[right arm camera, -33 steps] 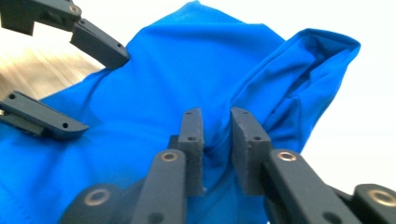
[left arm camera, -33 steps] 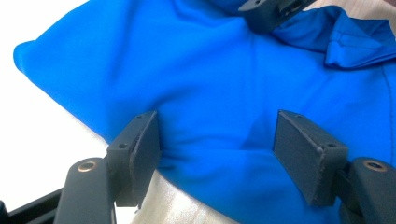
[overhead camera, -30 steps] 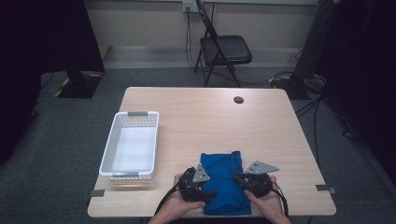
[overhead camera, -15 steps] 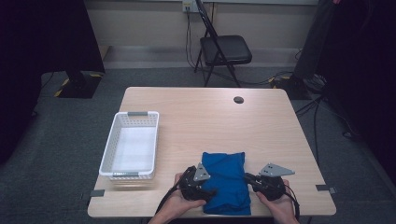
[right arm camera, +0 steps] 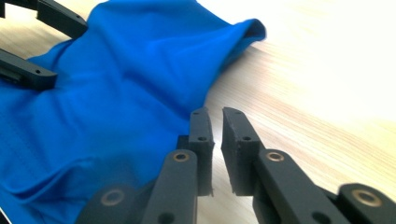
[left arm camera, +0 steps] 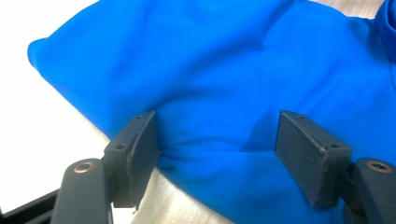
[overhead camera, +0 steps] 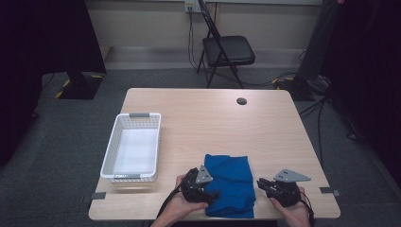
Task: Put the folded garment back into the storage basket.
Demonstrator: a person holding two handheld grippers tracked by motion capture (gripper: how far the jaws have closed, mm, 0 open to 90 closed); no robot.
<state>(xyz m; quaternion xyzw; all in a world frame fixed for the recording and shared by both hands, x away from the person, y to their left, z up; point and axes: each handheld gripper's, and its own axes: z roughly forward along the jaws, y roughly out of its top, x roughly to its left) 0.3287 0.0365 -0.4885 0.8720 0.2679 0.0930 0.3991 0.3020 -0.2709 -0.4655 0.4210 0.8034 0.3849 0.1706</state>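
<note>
Rightward off the blue cloth (overhead camera: 230, 184) went my right gripper (overhead camera: 265, 184), jaws nearly shut, empty | left gripper (left arm camera: 217, 149) wide, straddling cloth at table's (overhead camera: 265, 132) near edge | risk: closing snags one layer, fold slips.

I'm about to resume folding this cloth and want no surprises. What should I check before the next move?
1. Cloth lies on the table, clear of the basket: ok.
2. Left gripper jaws apart over the cloth, not pinching it: ok.
3. Right gripper nearly shut, nothing between its jaws: ok.
4. Right gripper beside the cloth's edge, off it: ok.
5. Basket empty: ok.
6. Fold neat underneath: cannot tell.
</note>
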